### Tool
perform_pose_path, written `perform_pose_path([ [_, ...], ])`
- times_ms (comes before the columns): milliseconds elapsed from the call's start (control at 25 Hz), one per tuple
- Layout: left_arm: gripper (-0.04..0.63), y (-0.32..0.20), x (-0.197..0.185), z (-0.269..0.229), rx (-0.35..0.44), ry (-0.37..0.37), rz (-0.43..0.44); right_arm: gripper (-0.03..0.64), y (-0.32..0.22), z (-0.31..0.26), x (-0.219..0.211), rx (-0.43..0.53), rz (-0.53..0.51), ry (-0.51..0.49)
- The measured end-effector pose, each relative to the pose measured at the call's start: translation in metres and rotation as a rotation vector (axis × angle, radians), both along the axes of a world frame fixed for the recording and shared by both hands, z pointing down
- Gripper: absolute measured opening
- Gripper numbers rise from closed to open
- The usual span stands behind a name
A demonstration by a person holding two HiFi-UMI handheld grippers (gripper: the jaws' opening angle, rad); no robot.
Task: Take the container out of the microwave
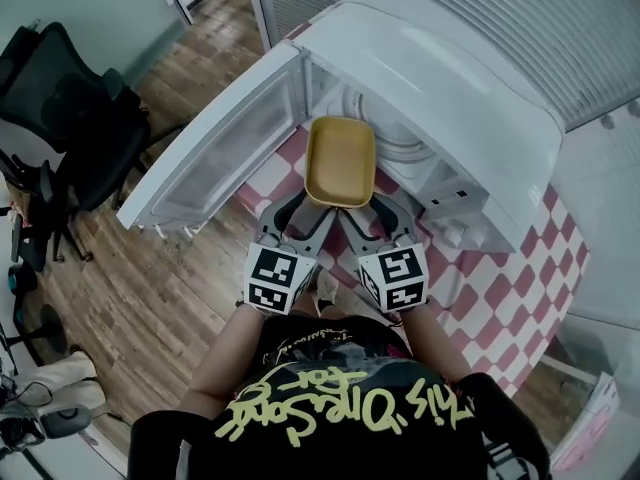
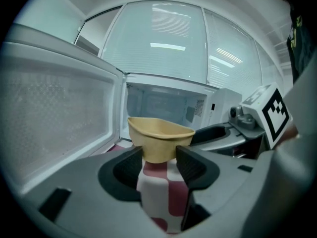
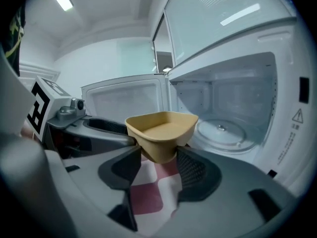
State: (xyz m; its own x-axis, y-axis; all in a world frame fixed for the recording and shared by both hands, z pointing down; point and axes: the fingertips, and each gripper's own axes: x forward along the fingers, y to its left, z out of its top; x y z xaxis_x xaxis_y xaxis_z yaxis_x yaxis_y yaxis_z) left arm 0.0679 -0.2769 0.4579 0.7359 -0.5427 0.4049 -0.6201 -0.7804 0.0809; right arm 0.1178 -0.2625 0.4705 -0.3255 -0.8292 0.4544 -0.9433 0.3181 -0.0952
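Observation:
A shallow yellow container [image 1: 340,160] hangs in front of the open white microwave [image 1: 470,88], outside its cavity and above the red-and-white checked cloth. My left gripper [image 1: 300,216] is shut on its near left corner and my right gripper [image 1: 372,213] on its near right corner. In the left gripper view the container [image 2: 159,137] sits pinched between the dark pads of the left gripper [image 2: 159,163]. The right gripper view shows the container [image 3: 161,133] the same way, held in the right gripper [image 3: 158,163]. The glass turntable [image 3: 222,131] inside is bare.
The microwave door [image 1: 225,148] stands swung open to the left, beside the container. The checked table [image 1: 500,288] runs on to the right. A black office chair [image 1: 70,118] stands on the wooden floor at the far left.

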Motion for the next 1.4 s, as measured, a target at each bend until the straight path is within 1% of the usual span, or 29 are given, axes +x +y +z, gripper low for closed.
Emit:
perform_pose_path([
  [120,0.218,0.005,-0.006,0.0,0.006,-0.008,-0.031,0.227,0.003,0.0,-0.006,0.014,-0.035,0.028],
  [240,0.218,0.009,-0.011,-0.003,0.011,-0.001,-0.053,0.227,0.006,-0.003,-0.011,0.01,-0.054,-0.011],
  [360,0.216,0.014,-0.016,-0.006,0.012,0.002,-0.066,0.227,0.011,-0.005,-0.015,0.016,-0.064,-0.01],
  [520,0.216,0.02,-0.02,-0.009,0.017,0.009,-0.066,0.227,0.018,-0.008,-0.018,0.009,-0.063,-0.046],
  [760,0.216,0.033,-0.03,-0.014,0.012,0.03,-0.061,0.227,0.031,-0.015,-0.029,0.022,-0.06,-0.027],
  [960,0.216,0.043,-0.044,-0.02,0.029,0.025,-0.066,0.227,0.041,-0.021,-0.041,0.037,-0.055,-0.031],
  [1160,0.216,0.058,-0.057,-0.028,0.045,0.041,-0.07,0.227,0.055,-0.029,-0.056,0.055,-0.052,-0.022],
  [1400,0.216,0.081,-0.08,-0.03,0.048,0.034,-0.08,0.227,0.078,-0.034,-0.077,0.075,-0.059,0.01],
])
